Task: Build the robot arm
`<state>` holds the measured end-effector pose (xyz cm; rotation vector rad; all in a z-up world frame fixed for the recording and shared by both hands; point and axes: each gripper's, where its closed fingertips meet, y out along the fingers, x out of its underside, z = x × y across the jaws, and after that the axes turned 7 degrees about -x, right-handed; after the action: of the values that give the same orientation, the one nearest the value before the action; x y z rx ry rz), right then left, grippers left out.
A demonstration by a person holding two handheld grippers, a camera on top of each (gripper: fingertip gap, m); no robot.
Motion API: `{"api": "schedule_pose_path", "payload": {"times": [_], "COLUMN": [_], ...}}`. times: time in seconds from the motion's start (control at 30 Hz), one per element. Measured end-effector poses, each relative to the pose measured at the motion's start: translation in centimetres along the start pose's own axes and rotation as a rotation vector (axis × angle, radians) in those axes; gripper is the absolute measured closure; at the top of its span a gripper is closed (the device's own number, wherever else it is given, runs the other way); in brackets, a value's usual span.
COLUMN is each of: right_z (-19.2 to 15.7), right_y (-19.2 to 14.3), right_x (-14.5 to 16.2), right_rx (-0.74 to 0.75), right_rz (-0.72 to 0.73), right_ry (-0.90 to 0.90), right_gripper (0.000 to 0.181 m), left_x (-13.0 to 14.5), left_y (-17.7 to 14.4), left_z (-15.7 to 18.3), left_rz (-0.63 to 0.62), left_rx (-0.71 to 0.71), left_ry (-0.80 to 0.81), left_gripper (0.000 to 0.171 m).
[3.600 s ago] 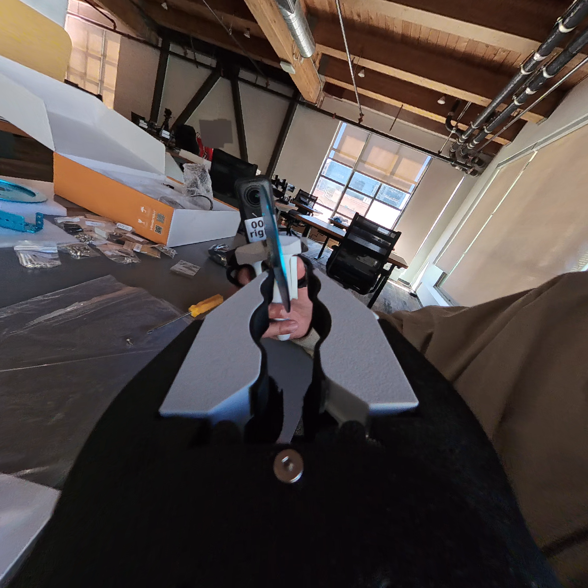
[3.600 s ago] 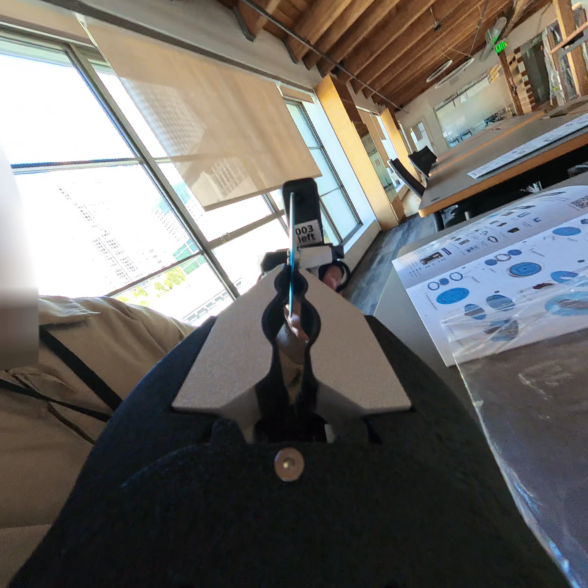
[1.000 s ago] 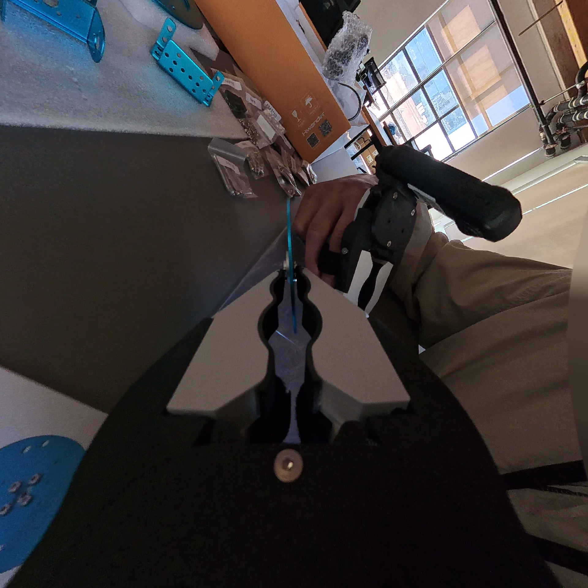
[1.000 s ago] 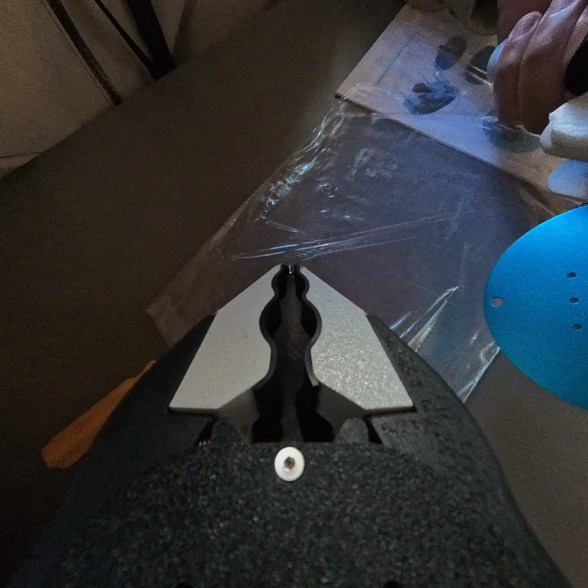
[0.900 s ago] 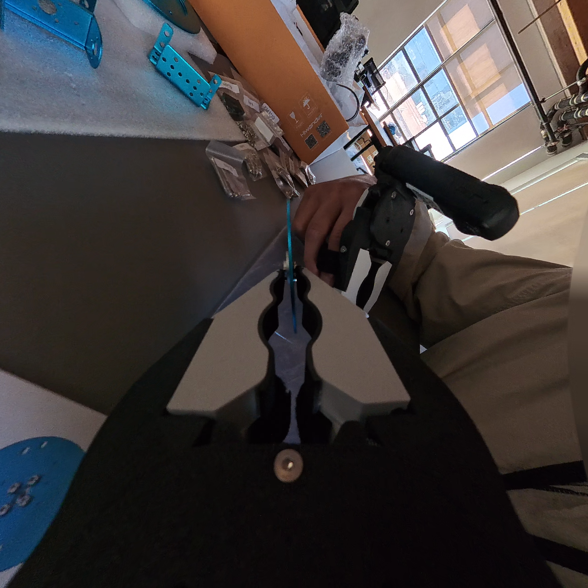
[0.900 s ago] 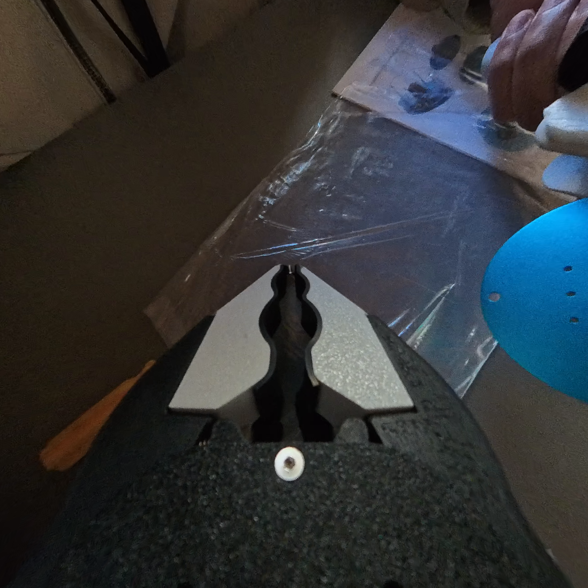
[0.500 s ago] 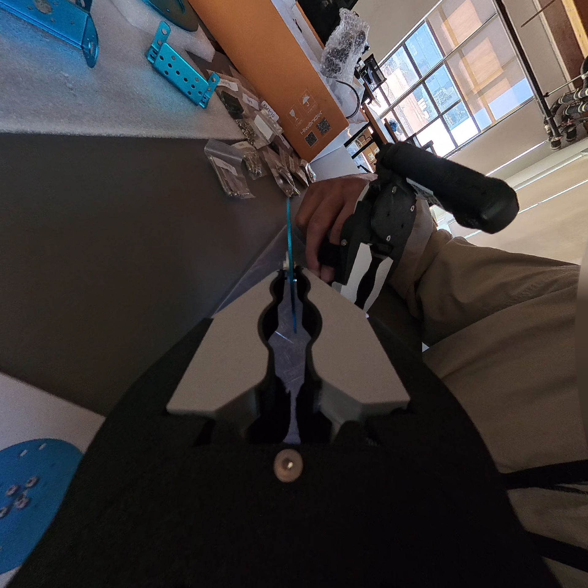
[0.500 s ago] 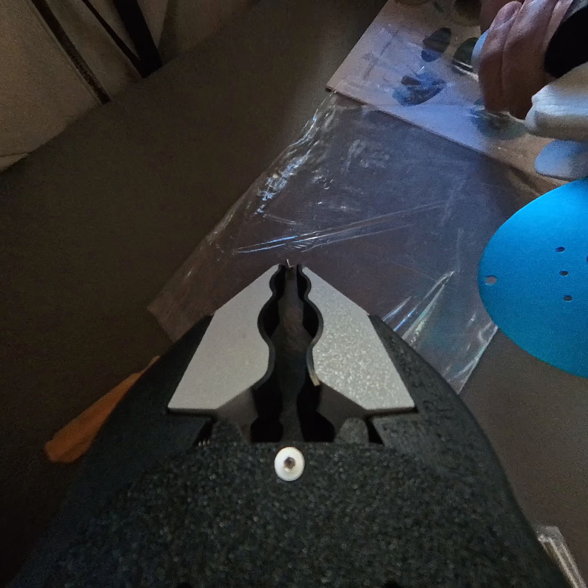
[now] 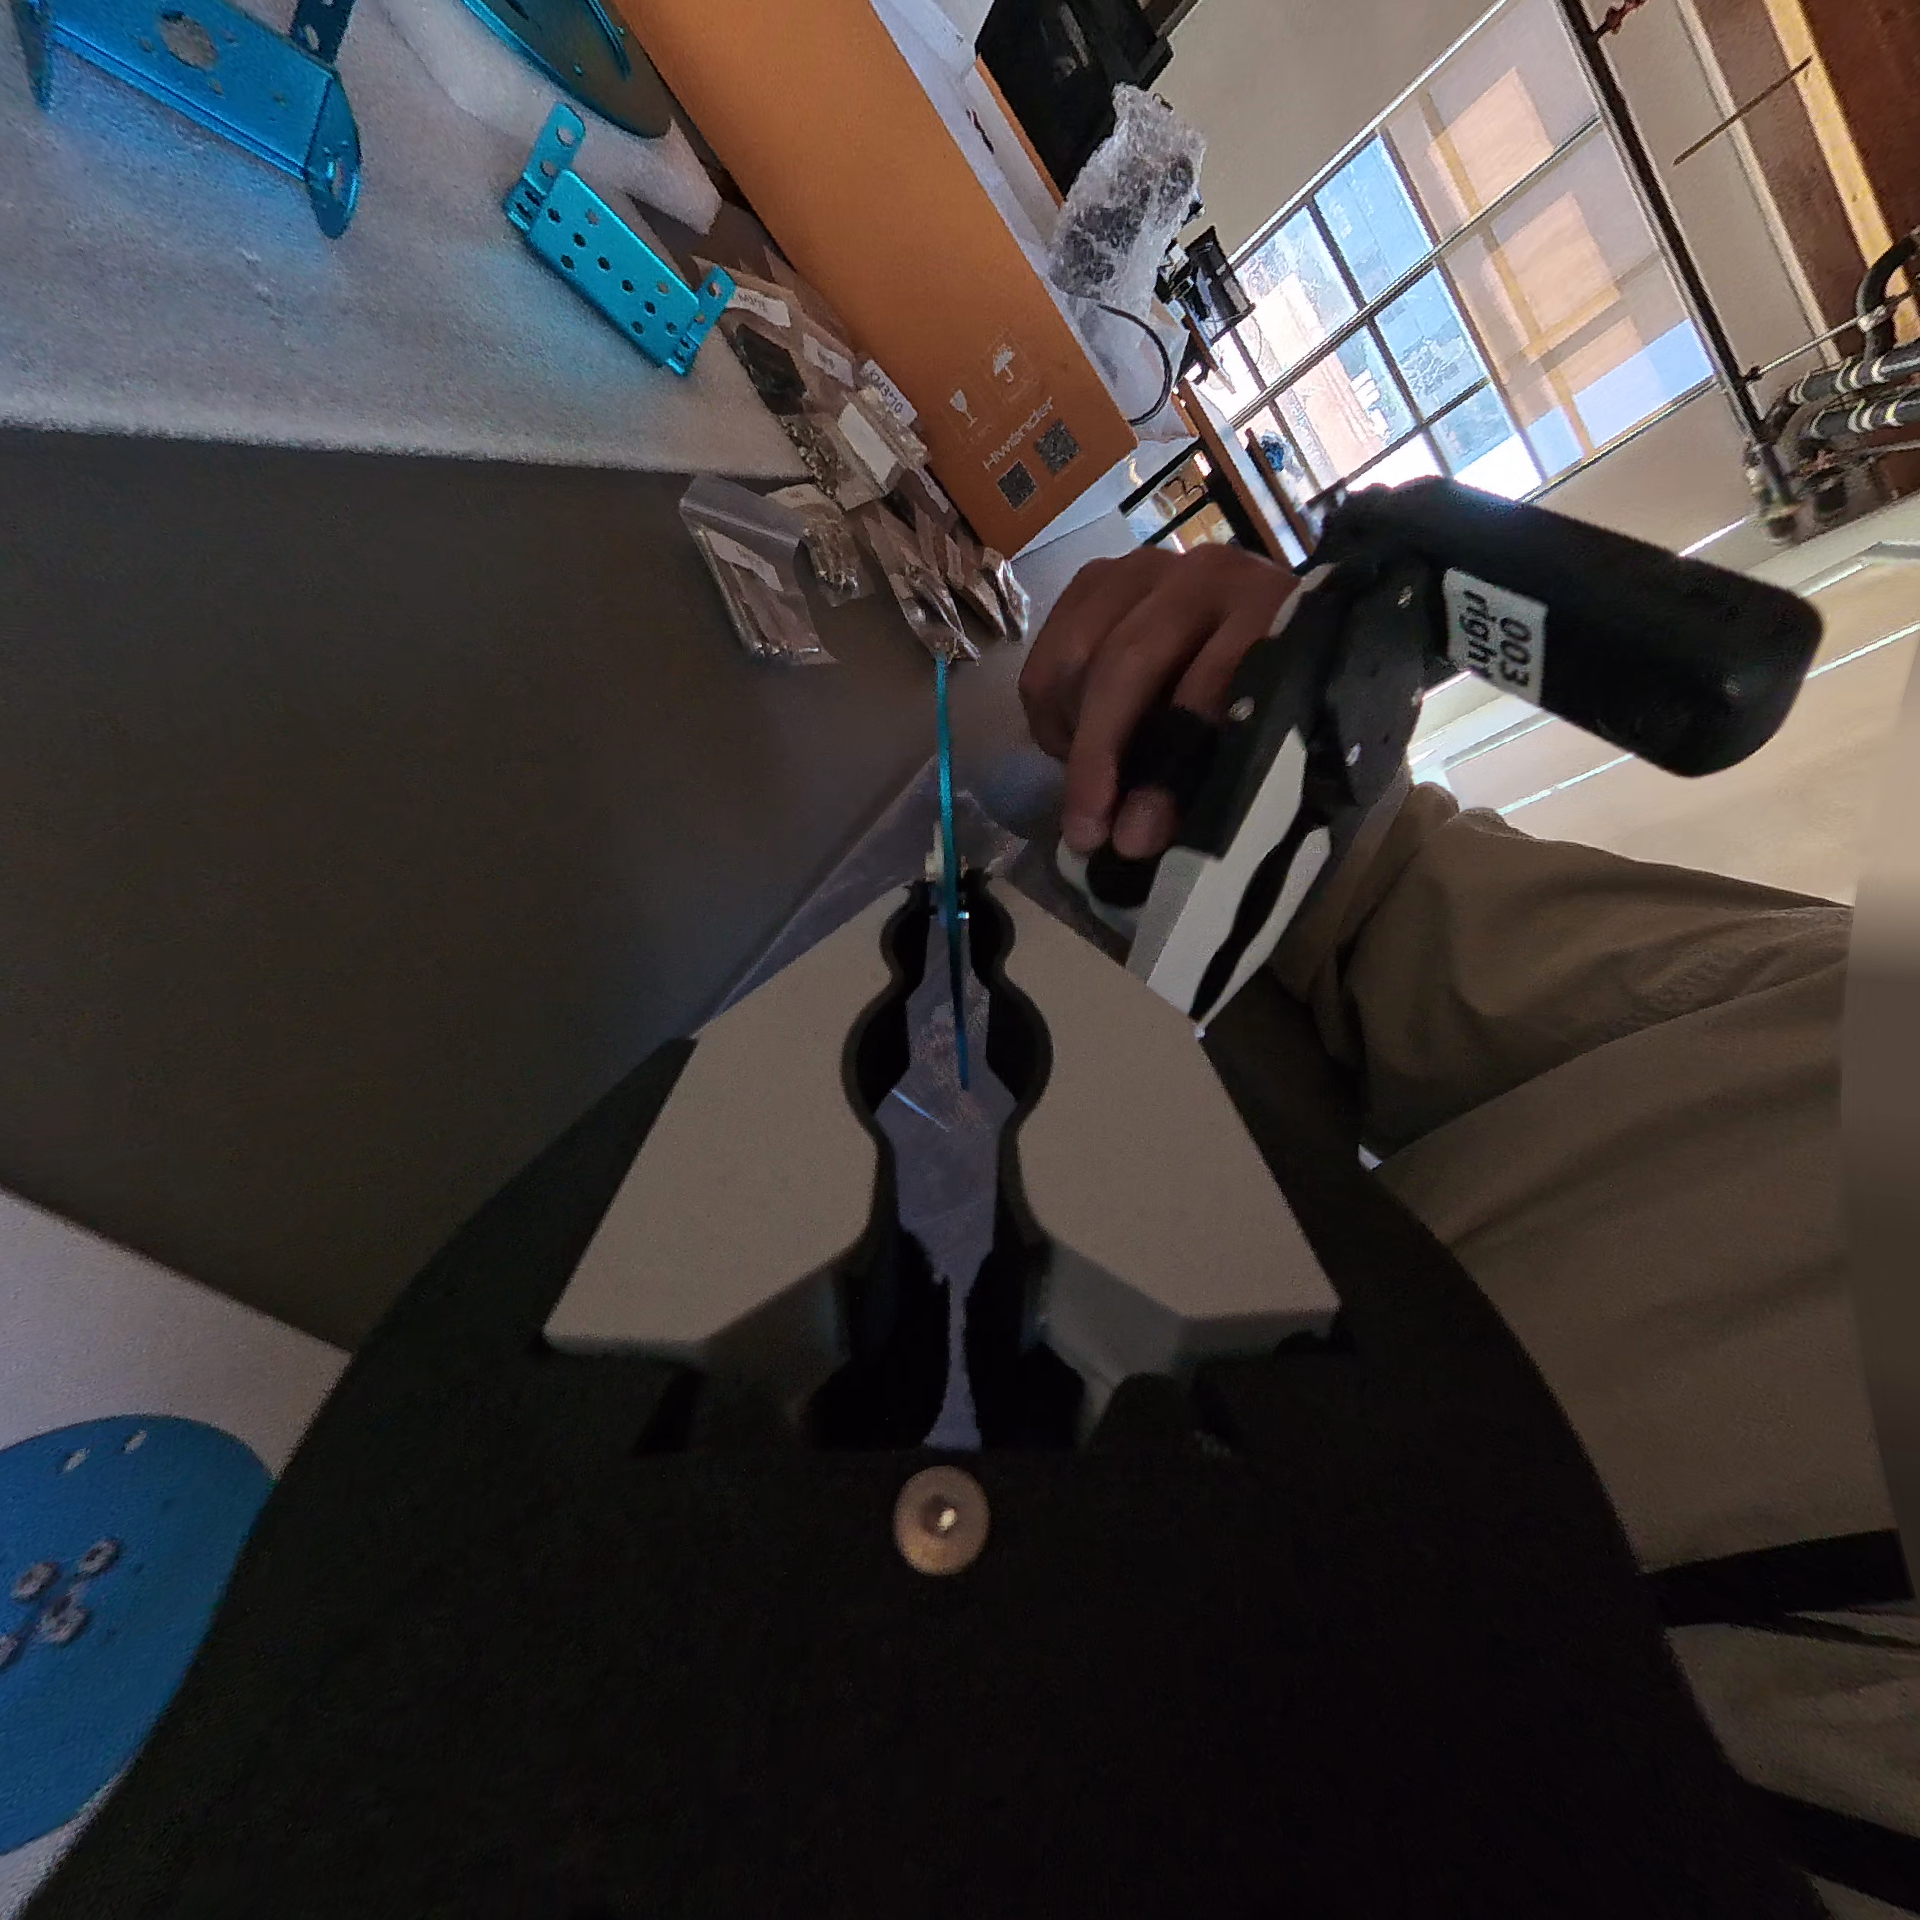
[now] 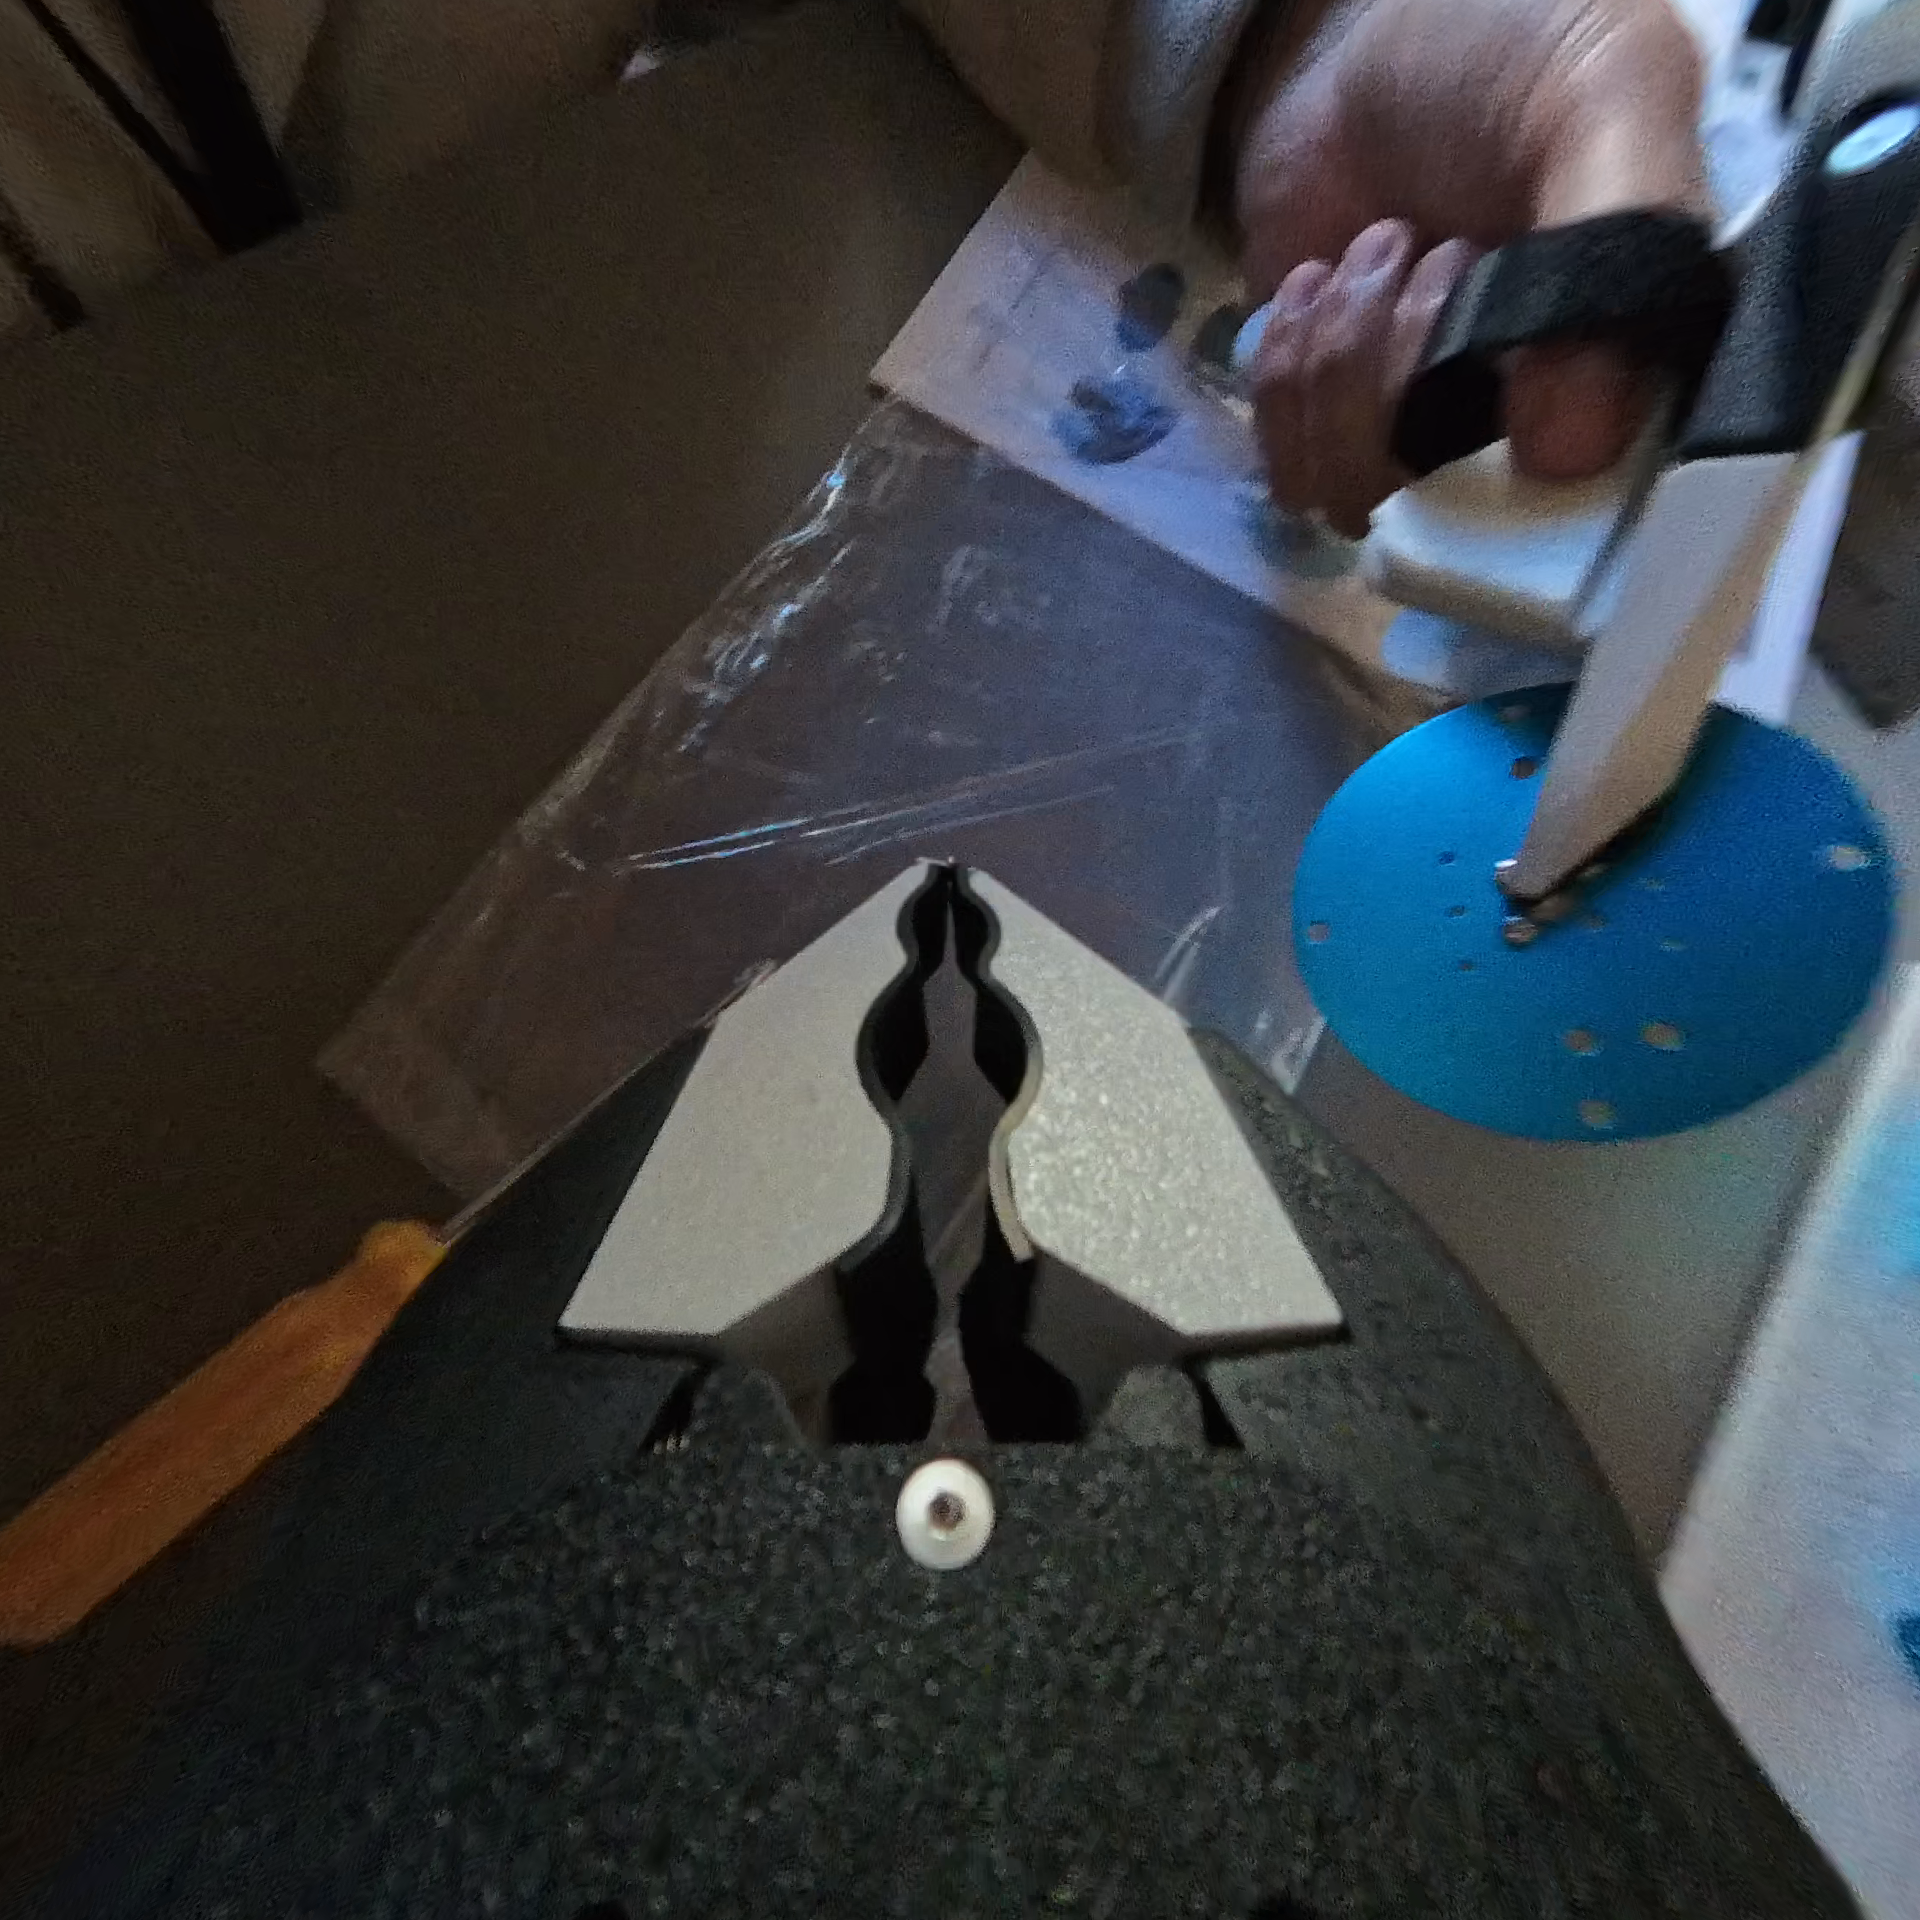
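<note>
Between its closed fingers, the left gripper (image 9: 948,883) grips the blue disc (image 10: 1621,987) edge-on; the right gripper (image 10: 948,868) is clenched, empty, above clear plastic film (image 10: 935,727).

The blue disc (image 10: 1590,925) is smooth anodised metal with a satin sheen. The plastic film (image 10: 883,727) is glossy and creased. The tabletop (image 9: 364,727) is matt grey. The screwdriver handle (image 10: 208,1423) is orange plastic.

Window backlight, dim motion-blurred tabletop
</note>
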<state>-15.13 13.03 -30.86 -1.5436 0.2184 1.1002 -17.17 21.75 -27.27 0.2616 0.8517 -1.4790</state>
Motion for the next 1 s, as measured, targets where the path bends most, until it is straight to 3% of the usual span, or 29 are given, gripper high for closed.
{"api": "schedule_pose_path", "payload": {"times": [0.13, 0.2, 0.3, 0.43, 0.57, 1.0], "right_z": [5.7, 7.7, 9.0, 9.7, 9.4, 9.2], "right_y": [-4.9, -6.6, -6.7, -6.1, -4.8, -3.7], "right_x": [-2.9, -2.8, -2.6, -1.5, -0.8, 0.2], "right_rx": [0.483, 0.730, 0.936, 1.014, 0.940, 0.939], "right_rz": [0.013, -0.097, -0.214, -0.355, -0.384, -0.611], "right_ry": [-0.194, -0.340, -0.482, -0.562, -0.529, -0.615], "right_gripper": [0.181, 0.181, 0.181, 0.181, 0.181, 0.181], "left_x": [0.0, 0.2, 0.5, 0.7, 0.6, 1.2], "left_y": [-0.1, 0.1, 0.2, 0.3, 0.4, 0.8], "left_z": [0.7, 1.2, 1.8, 1.9, 1.6, 0.4], "left_rz": [0.001, -0.008, -0.020, -0.026, -0.024, -0.046], "left_rx": [0.068, 0.104, 0.156, 0.185, 0.181, 0.137], "left_ry": [-0.054, -0.082, -0.144, -0.198, -0.222, -0.268], "left_gripper": [0.165, 0.165, 0.165, 0.165, 0.165, 0.165]}}
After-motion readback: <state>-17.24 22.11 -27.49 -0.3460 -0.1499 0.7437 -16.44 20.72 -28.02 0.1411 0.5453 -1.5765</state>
